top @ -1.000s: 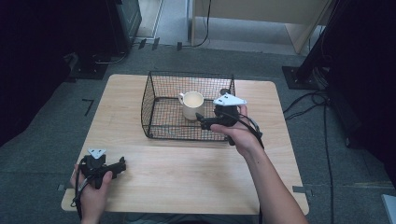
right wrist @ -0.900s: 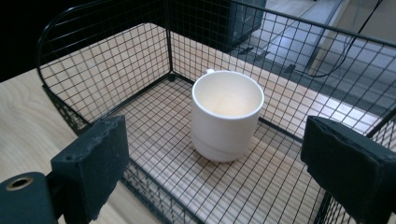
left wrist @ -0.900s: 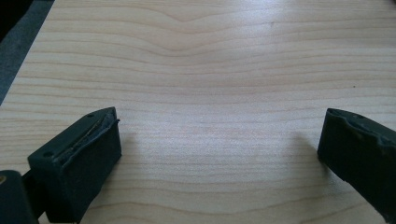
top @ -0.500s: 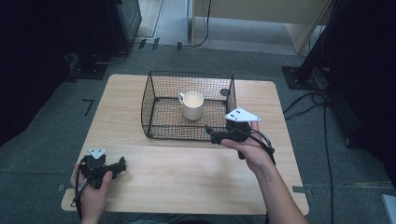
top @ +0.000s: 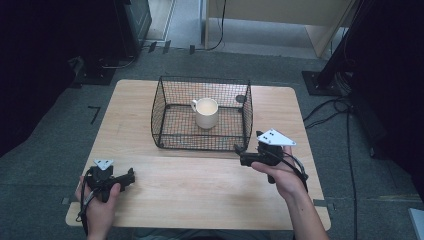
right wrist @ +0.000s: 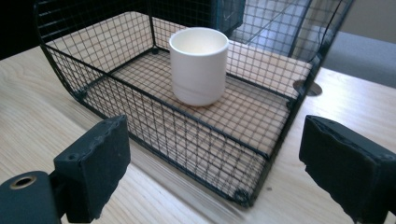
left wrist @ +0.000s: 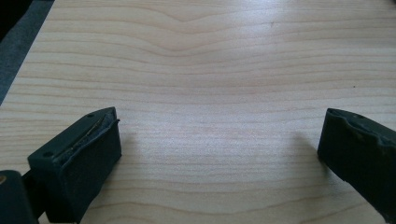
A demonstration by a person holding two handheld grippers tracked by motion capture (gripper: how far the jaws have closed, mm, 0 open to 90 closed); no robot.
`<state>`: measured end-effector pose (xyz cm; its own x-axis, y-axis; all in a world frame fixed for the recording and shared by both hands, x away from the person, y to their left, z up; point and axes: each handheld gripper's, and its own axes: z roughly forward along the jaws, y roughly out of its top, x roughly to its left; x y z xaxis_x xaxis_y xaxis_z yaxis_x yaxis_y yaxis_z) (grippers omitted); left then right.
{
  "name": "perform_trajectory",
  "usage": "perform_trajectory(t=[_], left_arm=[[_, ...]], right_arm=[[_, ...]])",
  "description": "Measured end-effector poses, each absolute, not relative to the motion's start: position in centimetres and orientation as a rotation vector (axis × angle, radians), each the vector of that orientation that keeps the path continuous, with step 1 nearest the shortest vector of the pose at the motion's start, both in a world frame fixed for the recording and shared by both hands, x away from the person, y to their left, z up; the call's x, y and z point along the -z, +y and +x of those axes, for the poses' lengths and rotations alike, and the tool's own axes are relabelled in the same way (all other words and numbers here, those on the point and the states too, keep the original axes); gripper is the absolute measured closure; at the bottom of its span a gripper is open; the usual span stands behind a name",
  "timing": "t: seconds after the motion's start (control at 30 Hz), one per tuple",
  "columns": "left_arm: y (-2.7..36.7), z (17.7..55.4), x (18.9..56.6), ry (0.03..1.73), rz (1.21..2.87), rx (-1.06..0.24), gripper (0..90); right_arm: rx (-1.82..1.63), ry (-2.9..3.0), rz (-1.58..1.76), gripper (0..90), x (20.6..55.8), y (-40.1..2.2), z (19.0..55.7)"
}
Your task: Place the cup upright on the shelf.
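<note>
A cream mug (top: 206, 112) stands upright inside a black wire basket (top: 158, 112) at the middle of the wooden table (top: 200, 187). My right gripper (top: 239, 154) is held just outside the basket's near right corner, open and empty. In the right gripper view its jaws stand wide apart (right wrist: 219, 158), facing the basket's front wall (right wrist: 187, 135), with the mug (right wrist: 198, 65) behind the mesh. My left gripper (top: 131, 176) is low over the near left part of the table. In the left gripper view it is open (left wrist: 219, 144) over bare wood, holding nothing.
A small dark round grommet (top: 240, 98) is set in the table behind the basket's right side. Cables (top: 330, 107) run over the grey floor to the right of the table. Dark equipment stands beyond the far edge.
My right gripper has drawn back from above the basket's right side, near the mug, toward the person, and now sits outside the basket. The mug and the left gripper have stayed put.
</note>
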<state>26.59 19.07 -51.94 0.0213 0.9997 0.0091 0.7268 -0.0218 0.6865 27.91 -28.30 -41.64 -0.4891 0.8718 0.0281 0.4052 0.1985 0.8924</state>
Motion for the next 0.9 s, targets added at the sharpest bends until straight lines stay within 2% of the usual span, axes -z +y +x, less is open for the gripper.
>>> perform_trajectory(t=[0.9], left_arm=[[19.1, 26.6, 51.9, 1.756, 1.801, -0.708, 0.0]], right_arm=[[-1.112, 1.915, 1.382, 10.3, 48.7, -34.9, 24.4]])
